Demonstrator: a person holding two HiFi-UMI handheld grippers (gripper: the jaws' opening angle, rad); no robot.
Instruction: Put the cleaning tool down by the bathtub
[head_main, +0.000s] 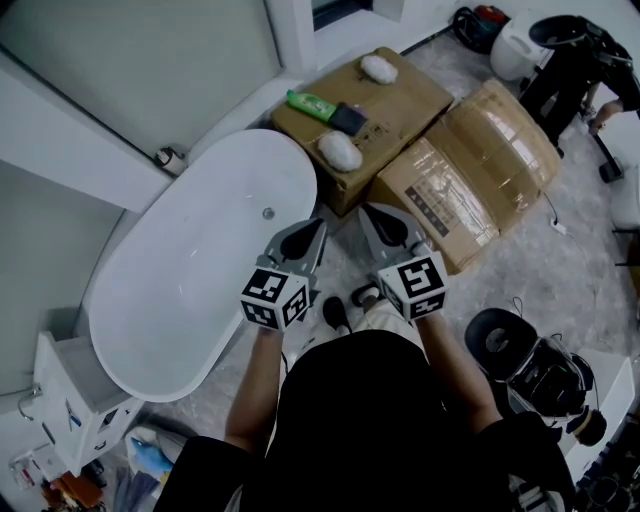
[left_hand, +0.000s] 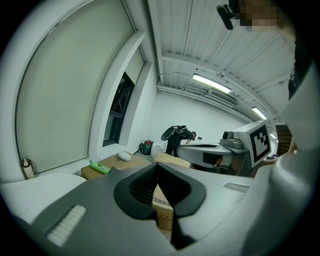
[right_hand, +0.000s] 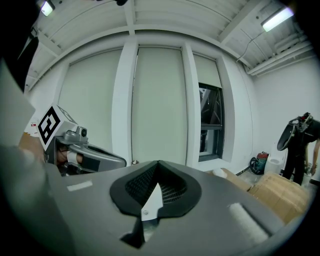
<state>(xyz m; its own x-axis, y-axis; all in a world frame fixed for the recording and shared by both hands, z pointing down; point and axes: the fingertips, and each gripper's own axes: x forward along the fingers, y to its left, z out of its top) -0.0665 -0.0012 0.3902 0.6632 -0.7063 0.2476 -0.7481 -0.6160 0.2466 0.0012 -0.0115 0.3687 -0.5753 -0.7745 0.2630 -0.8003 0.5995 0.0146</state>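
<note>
The white oval bathtub (head_main: 150, 330) fills the left of the head view. Behind it, on a cardboard box (head_main: 400, 100), lie a green bottle (head_main: 312, 104), a black block-shaped item (head_main: 348, 118) and two white fluffy pads (head_main: 340, 152). I cannot tell which of these is the cleaning tool. My left gripper (head_main: 318, 228) and right gripper (head_main: 368, 212) are held side by side above the floor between tub and boxes. Both are shut with nothing in them. In the left gripper view, the left gripper (left_hand: 157, 165) points toward the boxes and the bottle (left_hand: 100, 167). My right gripper (right_hand: 158, 164) faces the window wall.
A second, larger cardboard box (head_main: 480, 170) lies right of the first. A black round machine (head_main: 530, 365) stands on the floor at the lower right. A white cabinet (head_main: 70, 400) sits at the tub's near end. A person (head_main: 575, 60) stands at the far right.
</note>
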